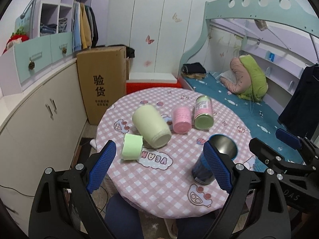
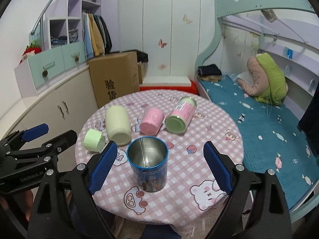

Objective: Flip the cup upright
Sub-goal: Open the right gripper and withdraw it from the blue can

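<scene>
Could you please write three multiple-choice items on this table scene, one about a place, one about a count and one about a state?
1. Where does the blue tin cup stand?
A. On the table's near part, between the right claw's fingers
B. On the bed
C. At the table's far edge

2. How many containers lie on their sides?
A. Two
B. Four
C. Six

3. How is the right claw?
A. Shut on the cup
B. Open, touching nothing
C. Out of view

Answers: 1 A, the right wrist view shows it upright between the blue pads; 2 B, small green cup, cream cup, pink cup and green-ended can; 3 B, gaps show beside the cup.
</scene>
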`<state>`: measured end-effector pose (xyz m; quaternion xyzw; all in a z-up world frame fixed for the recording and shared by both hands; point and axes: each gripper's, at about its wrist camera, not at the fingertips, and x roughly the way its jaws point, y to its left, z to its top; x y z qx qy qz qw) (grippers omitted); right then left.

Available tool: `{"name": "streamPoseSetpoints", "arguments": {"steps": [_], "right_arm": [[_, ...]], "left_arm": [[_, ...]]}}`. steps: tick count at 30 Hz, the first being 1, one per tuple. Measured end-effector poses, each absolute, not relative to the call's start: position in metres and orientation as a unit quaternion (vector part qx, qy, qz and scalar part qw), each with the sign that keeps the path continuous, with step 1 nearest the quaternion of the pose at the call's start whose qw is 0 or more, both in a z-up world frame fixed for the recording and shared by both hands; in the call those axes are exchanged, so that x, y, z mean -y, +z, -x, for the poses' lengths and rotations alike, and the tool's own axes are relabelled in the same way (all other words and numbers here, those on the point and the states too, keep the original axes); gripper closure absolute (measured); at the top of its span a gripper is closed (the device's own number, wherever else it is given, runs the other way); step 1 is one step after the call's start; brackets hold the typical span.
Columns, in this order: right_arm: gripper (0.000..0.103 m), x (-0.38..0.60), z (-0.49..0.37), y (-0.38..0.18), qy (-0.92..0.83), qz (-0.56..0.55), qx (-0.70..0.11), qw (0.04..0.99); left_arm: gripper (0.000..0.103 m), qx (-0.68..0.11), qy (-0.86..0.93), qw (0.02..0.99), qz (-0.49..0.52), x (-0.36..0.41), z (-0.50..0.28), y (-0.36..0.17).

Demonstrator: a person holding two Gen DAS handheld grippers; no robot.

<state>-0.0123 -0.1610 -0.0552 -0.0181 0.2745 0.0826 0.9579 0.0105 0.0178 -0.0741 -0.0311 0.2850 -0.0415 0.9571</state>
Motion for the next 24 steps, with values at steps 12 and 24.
{"name": "streamPoseSetpoints", "arguments": {"steps": [12,24], "right_arm": [[0.014,0.17,0.055,-0.021,0.076,0.018,-0.207,0.975],[0.012,0.179,0.08,-0.001,0.076,0.016,-0.165,0.983]], "left_arm": [[0.011,-0.215,-0.039,0.976,0.01,-0.002,0.031,-0.037],[0.01,-0.156,-0.032,0.987,-0.004,0.007,0.06,-0.012]]}}
